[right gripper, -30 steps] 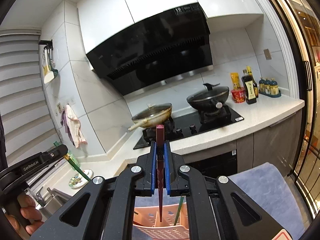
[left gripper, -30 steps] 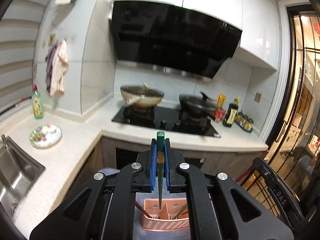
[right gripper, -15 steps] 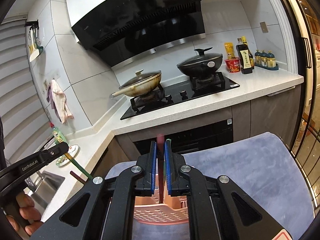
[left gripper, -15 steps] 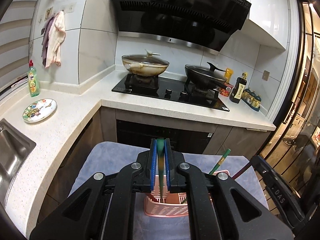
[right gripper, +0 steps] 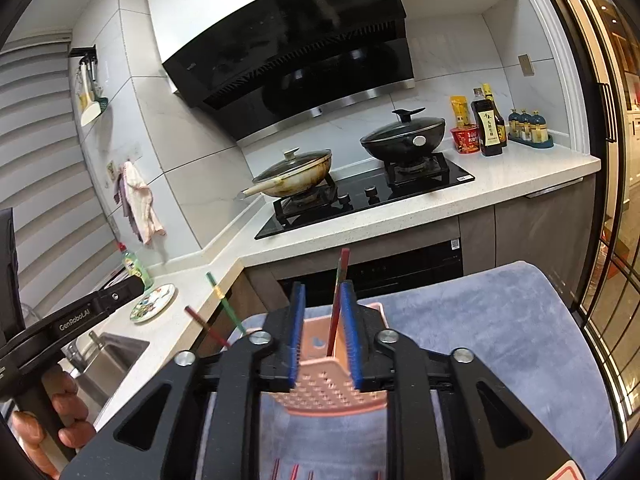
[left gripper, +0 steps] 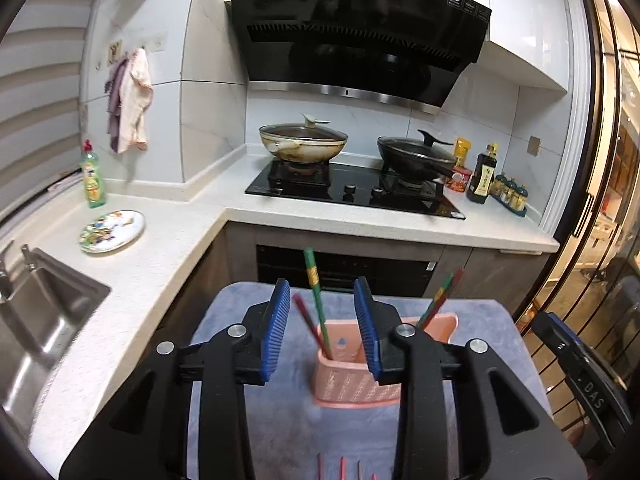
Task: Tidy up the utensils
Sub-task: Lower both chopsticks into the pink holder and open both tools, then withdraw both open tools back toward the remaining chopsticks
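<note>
Covering the tabletop, a blue-grey fleece cloth (left gripper: 480,332) (right gripper: 500,320) is laid out under everything, kitchen counter and hob behind it. Sat on that cloth is a pink perforated utensil basket (left gripper: 352,384) (right gripper: 328,388). Both grippers are held just over the basket: the left gripper (left gripper: 322,328) with its fingers spread wide apart, nothing clamped, and the right gripper (right gripper: 325,334) with fingers apart too, though less so. Chopsticks are already standing tilted in the basket: a green one (left gripper: 316,296) and a dark red one (left gripper: 306,322) between the left fingers, plus a red-green pair (left gripper: 440,300) leaning at the far end. A few more red sticks (left gripper: 342,468) are left lying on the cloth.
</note>
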The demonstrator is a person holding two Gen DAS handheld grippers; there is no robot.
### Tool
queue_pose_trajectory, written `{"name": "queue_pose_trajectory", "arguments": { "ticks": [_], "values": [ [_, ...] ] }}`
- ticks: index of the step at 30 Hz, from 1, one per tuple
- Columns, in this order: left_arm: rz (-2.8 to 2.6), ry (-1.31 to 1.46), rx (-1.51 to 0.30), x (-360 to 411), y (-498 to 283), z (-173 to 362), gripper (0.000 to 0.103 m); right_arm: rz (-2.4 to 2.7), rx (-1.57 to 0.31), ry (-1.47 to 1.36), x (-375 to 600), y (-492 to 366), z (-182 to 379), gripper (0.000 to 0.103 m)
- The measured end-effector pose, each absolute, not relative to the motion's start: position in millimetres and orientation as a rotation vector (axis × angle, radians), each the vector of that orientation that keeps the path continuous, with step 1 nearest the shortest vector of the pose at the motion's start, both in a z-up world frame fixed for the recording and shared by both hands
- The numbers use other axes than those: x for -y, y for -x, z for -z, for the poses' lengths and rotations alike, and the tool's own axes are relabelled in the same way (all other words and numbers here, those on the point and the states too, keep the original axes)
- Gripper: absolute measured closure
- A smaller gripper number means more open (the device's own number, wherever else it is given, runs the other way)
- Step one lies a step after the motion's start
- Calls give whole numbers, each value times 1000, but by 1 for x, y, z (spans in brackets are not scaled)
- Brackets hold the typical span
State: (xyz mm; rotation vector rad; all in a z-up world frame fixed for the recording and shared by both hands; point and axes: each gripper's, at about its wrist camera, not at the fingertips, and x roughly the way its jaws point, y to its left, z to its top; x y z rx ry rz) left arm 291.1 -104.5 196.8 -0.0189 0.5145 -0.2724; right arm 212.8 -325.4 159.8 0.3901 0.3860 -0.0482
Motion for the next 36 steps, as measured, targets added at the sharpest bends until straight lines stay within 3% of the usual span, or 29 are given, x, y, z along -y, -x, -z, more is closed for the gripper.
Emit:
{"name": "queue_pose_trajectory", "arguments": {
  "ticks": [16, 26, 36],
  "values": [
    [195, -58, -597, 81, -209, -176, 71, 35, -486, -307, 292, -114, -135, 75],
    [168, -75, -678, 54, -166, -128, 44, 95, -576, -279, 289, -63, -94, 71],
    [152, -102, -795, 36, -134, -63, 39, 104, -732, -260, 275, -32, -26, 71]
  ]
}}
